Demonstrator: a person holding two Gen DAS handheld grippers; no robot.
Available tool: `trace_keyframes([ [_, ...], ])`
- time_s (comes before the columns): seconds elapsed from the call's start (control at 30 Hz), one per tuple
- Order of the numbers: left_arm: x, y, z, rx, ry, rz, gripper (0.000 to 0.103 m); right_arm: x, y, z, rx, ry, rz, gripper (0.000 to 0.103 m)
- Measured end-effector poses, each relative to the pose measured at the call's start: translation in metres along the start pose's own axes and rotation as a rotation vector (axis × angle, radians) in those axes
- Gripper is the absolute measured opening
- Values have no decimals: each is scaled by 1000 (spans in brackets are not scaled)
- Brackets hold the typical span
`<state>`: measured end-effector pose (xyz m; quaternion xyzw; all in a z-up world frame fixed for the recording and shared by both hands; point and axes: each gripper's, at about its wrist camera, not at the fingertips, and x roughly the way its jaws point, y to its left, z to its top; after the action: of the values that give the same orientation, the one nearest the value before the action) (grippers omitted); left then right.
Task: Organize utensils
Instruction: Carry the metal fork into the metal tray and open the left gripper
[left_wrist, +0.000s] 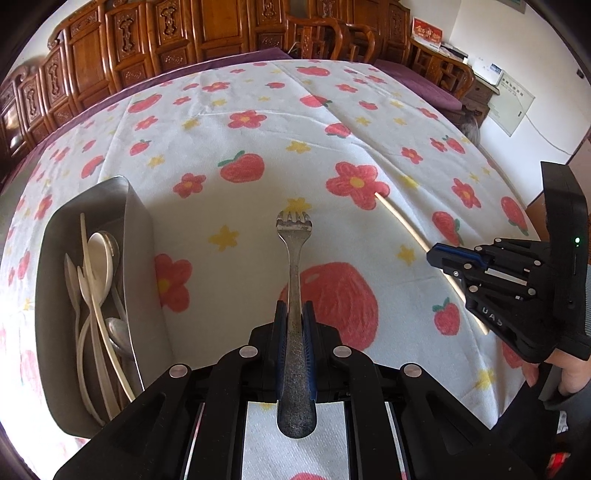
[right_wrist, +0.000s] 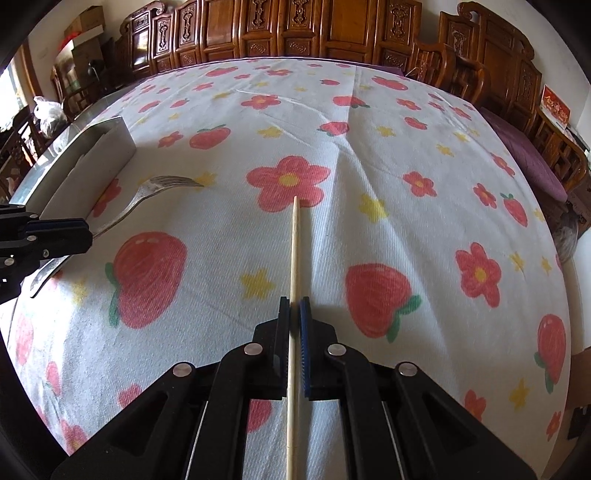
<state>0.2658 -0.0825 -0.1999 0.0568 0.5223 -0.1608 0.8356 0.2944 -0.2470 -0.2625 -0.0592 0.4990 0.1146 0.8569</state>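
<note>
Metal tray (left_wrist: 140, 229) of cutlery (left_wrist: 99, 295) lies left of held fork (left_wrist: 293, 273).

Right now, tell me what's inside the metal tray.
The metal tray holds a white spoon, metal spoons and pale chopsticks, piled together. Its near end is hidden behind the left tongs.

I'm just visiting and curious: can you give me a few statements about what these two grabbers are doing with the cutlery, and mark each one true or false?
1. The left gripper is clamped on a metal fork. True.
2. The right gripper is empty. False: it pinches a wooden chopstick.
3. The metal tray already holds spoons. True.
4. The fork lies in the tray. False: it is in the gripper, over the tablecloth.
5. The tablecloth is plain white. False: it has red flowers and fruit.
</note>
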Motion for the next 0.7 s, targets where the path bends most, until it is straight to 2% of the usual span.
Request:
trace_keyframes([
  [0.37,-28,4,6,19,-49,1,7,-7,-2,-9,43,-9,41,6],
  [0.43,-33,4,8,21,-65,10,0,-9,-1,-10,44,-12,47,6],
  [0.7,-41,5,14,18,-76,9,0,-17,4,-10,34,-27,58,6],
])
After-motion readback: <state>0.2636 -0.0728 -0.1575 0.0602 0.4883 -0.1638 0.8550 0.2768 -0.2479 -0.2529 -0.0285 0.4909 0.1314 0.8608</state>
